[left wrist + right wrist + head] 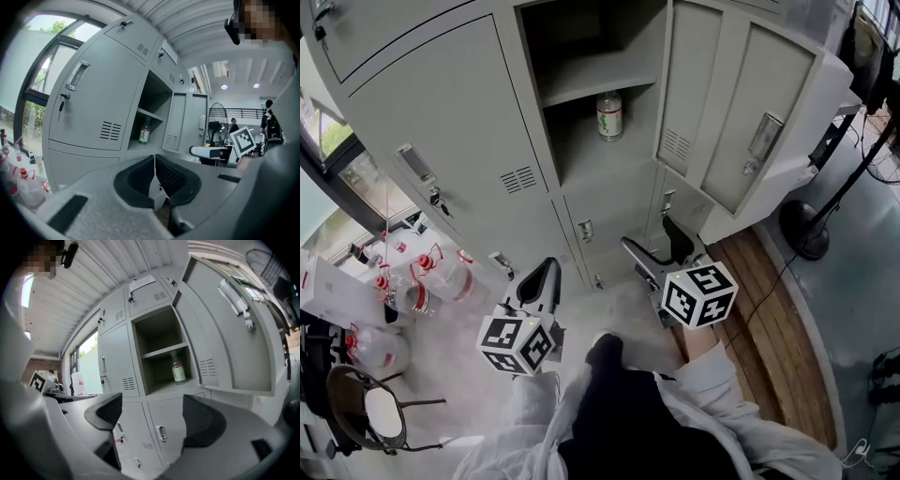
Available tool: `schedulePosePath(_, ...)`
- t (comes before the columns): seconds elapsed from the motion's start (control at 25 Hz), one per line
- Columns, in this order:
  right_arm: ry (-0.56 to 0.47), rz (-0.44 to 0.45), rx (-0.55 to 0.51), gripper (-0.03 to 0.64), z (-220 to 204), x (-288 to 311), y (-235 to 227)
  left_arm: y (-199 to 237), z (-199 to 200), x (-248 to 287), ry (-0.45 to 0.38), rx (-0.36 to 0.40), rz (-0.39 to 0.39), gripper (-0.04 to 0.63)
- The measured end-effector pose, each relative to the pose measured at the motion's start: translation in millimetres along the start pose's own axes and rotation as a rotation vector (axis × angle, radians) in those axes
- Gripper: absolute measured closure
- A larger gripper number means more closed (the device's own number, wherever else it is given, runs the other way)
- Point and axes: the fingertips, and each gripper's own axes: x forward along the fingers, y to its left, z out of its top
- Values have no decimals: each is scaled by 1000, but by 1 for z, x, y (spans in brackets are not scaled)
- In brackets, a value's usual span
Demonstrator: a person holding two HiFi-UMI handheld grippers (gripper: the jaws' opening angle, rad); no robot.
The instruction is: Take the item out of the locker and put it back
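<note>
A clear bottle with a green-and-white label (pixel 609 114) stands upright on the lower floor of the open locker compartment (pixel 591 155), under its shelf. It also shows in the left gripper view, bottle (pixel 144 132), and in the right gripper view, bottle (pixel 177 369). My left gripper (pixel 542 277) is shut with nothing in it, its pads pressed together (pixel 154 174), well short of the locker and lower than the bottle. My right gripper (pixel 652 239) stands open and empty (pixel 152 414), in front of the lower locker doors, below the bottle.
The locker's door (pixel 741 122) hangs open to the right. Plastic jugs with red caps (pixel 422 281) sit on the floor at left, with a round stool (pixel 380 412) nearer me. A fan's base (pixel 806 230) and a wooden floor strip (pixel 778 319) lie at right.
</note>
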Motion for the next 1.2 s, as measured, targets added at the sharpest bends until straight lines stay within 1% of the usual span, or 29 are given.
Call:
schedulePosePath(0.04,-2,-15,-22,224,0,-8,1,-2,-1,0,0,-1,-5,581)
schedulePosePath(0.08,-7,-35,-35,264,0,-15,1,-4,-2,-1,1,0,-10,580)
schedulePosePath(0.12,-14,-57,-38,325,0,-23,1,-7,-3,-1,3,1,-15,581)
schedulePosePath(0.16,-20,-75,-36,371,-1,-29,0,-9,-4,-1,5,-1,-20,581)
schedulePosePath(0.28,-18,-98,-37,466,-7,-44,1,-13,-10,-4,14,-13,-29,581)
schedulePosePath(0.4,-19,-123,-60,611,-10,-50,3,-15,-14,-6,19,-16,-35,581)
schedulePosePath(0.48,-19,-125,-71,617,-13,-51,5,-17,-17,-7,21,-13,-37,580)
schedulePosePath(0.64,-3,-109,-41,617,-22,-50,8,-19,-24,-9,38,19,-25,581)
schedulePosePath(0.72,15,-108,-49,617,-25,-48,8,-19,-26,-9,45,26,-23,581)
schedulePosePath(1.0,48,-84,-104,617,-26,-46,8,-14,-27,-7,43,8,-18,580)
schedulePosePath(1.2,67,-65,-120,618,-29,-43,10,-18,-28,-3,38,4,-29,581)
